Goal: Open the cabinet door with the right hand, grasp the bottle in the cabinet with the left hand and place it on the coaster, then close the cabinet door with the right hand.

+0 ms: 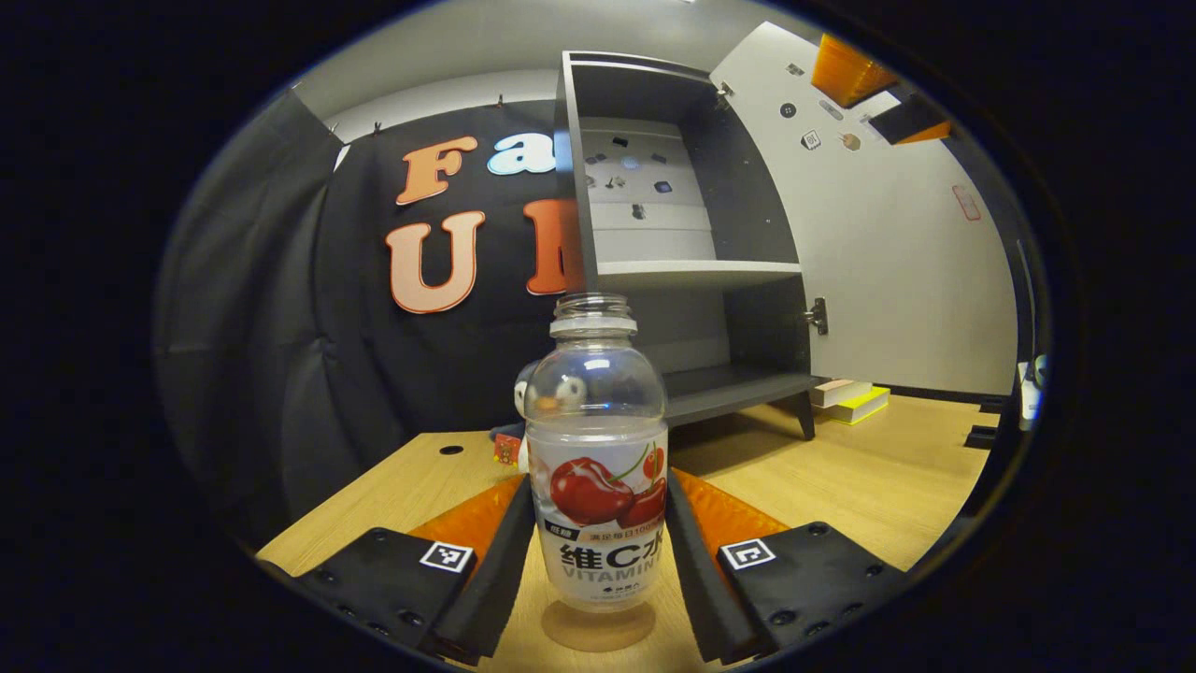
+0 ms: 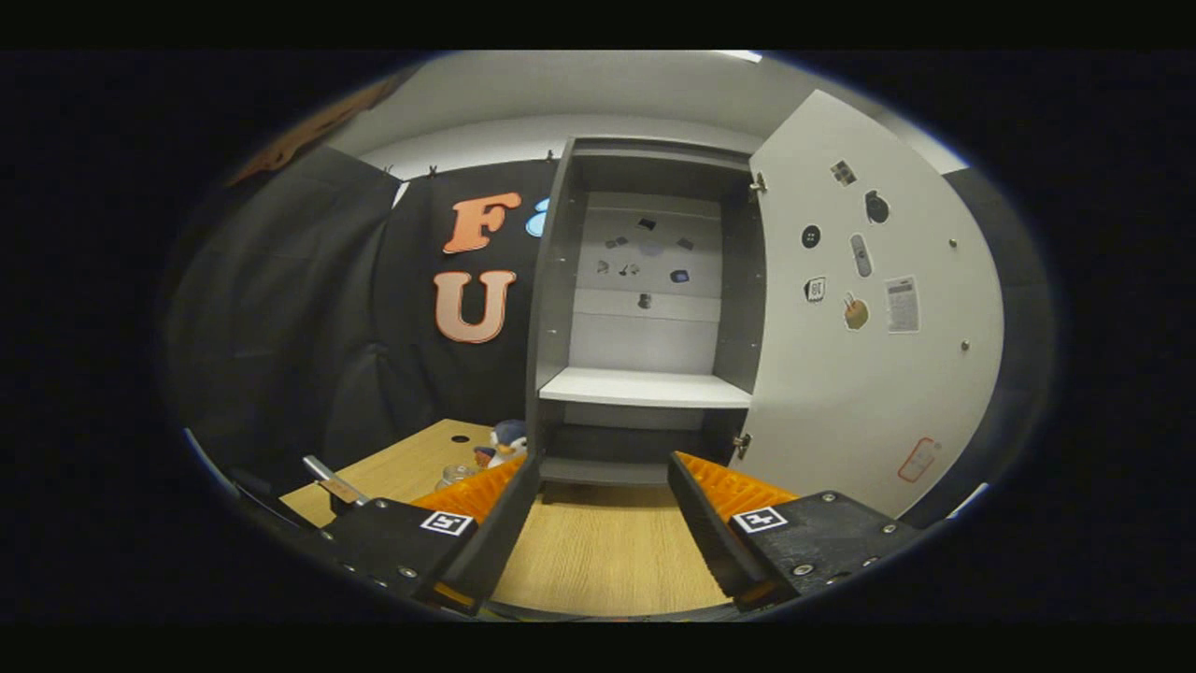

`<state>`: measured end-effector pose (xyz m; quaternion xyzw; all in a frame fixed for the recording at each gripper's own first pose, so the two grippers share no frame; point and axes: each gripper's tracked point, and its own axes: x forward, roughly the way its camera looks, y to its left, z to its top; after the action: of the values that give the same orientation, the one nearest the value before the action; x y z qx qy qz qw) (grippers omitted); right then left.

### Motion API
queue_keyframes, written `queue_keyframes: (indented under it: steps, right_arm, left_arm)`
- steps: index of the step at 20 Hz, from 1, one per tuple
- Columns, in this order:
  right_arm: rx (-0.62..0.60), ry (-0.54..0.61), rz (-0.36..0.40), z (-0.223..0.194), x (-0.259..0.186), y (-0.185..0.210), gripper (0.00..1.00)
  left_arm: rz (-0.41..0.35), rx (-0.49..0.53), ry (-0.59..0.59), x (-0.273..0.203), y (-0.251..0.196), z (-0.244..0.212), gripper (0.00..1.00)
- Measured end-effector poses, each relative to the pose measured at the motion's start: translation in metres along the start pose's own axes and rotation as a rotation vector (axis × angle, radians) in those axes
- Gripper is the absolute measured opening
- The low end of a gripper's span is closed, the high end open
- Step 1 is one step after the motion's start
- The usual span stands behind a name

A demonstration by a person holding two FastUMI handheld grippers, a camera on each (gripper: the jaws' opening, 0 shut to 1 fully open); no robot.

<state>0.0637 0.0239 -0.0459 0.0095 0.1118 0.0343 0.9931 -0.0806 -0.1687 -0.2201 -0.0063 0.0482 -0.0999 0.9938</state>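
Note:
A clear, capless bottle [image 1: 598, 467] with a cherry label stands upright on a round brown coaster [image 1: 598, 628] on the wooden table. My left gripper [image 1: 598, 477] is around the bottle, both fingers lying against its sides. The grey cabinet [image 1: 696, 271] stands behind it with bare shelves and its white door [image 1: 897, 252] swung wide to the right. In the right gripper view, my right gripper [image 2: 603, 463] is open and holds nothing. It hovers over the table facing the cabinet [image 2: 645, 388], with the open door [image 2: 869, 355] to the right of its fingers.
A small penguin toy [image 2: 509, 436] sits on the table left of the cabinet's foot. Stacked books [image 1: 850, 400] lie under the open door at the right. Part of the left gripper's body [image 2: 327, 481] shows at the lower left of the right gripper view.

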Motion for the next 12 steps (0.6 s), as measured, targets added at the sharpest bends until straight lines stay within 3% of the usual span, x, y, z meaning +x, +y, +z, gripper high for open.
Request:
queue_keyframes:
  steps: [9, 12]
  right_arm:
    - [0.0, 0.036, 0.032, -0.007, -0.002, 0.007, 0.86]
    - [0.009, 0.051, 0.031, -0.009, -0.001, 0.007, 0.86]
  left_arm:
    - [0.057, -0.094, 0.106, 0.01, 0.017, -0.055, 0.81]
    - [0.048, -0.068, 0.097, 0.01, 0.013, -0.053, 0.81]
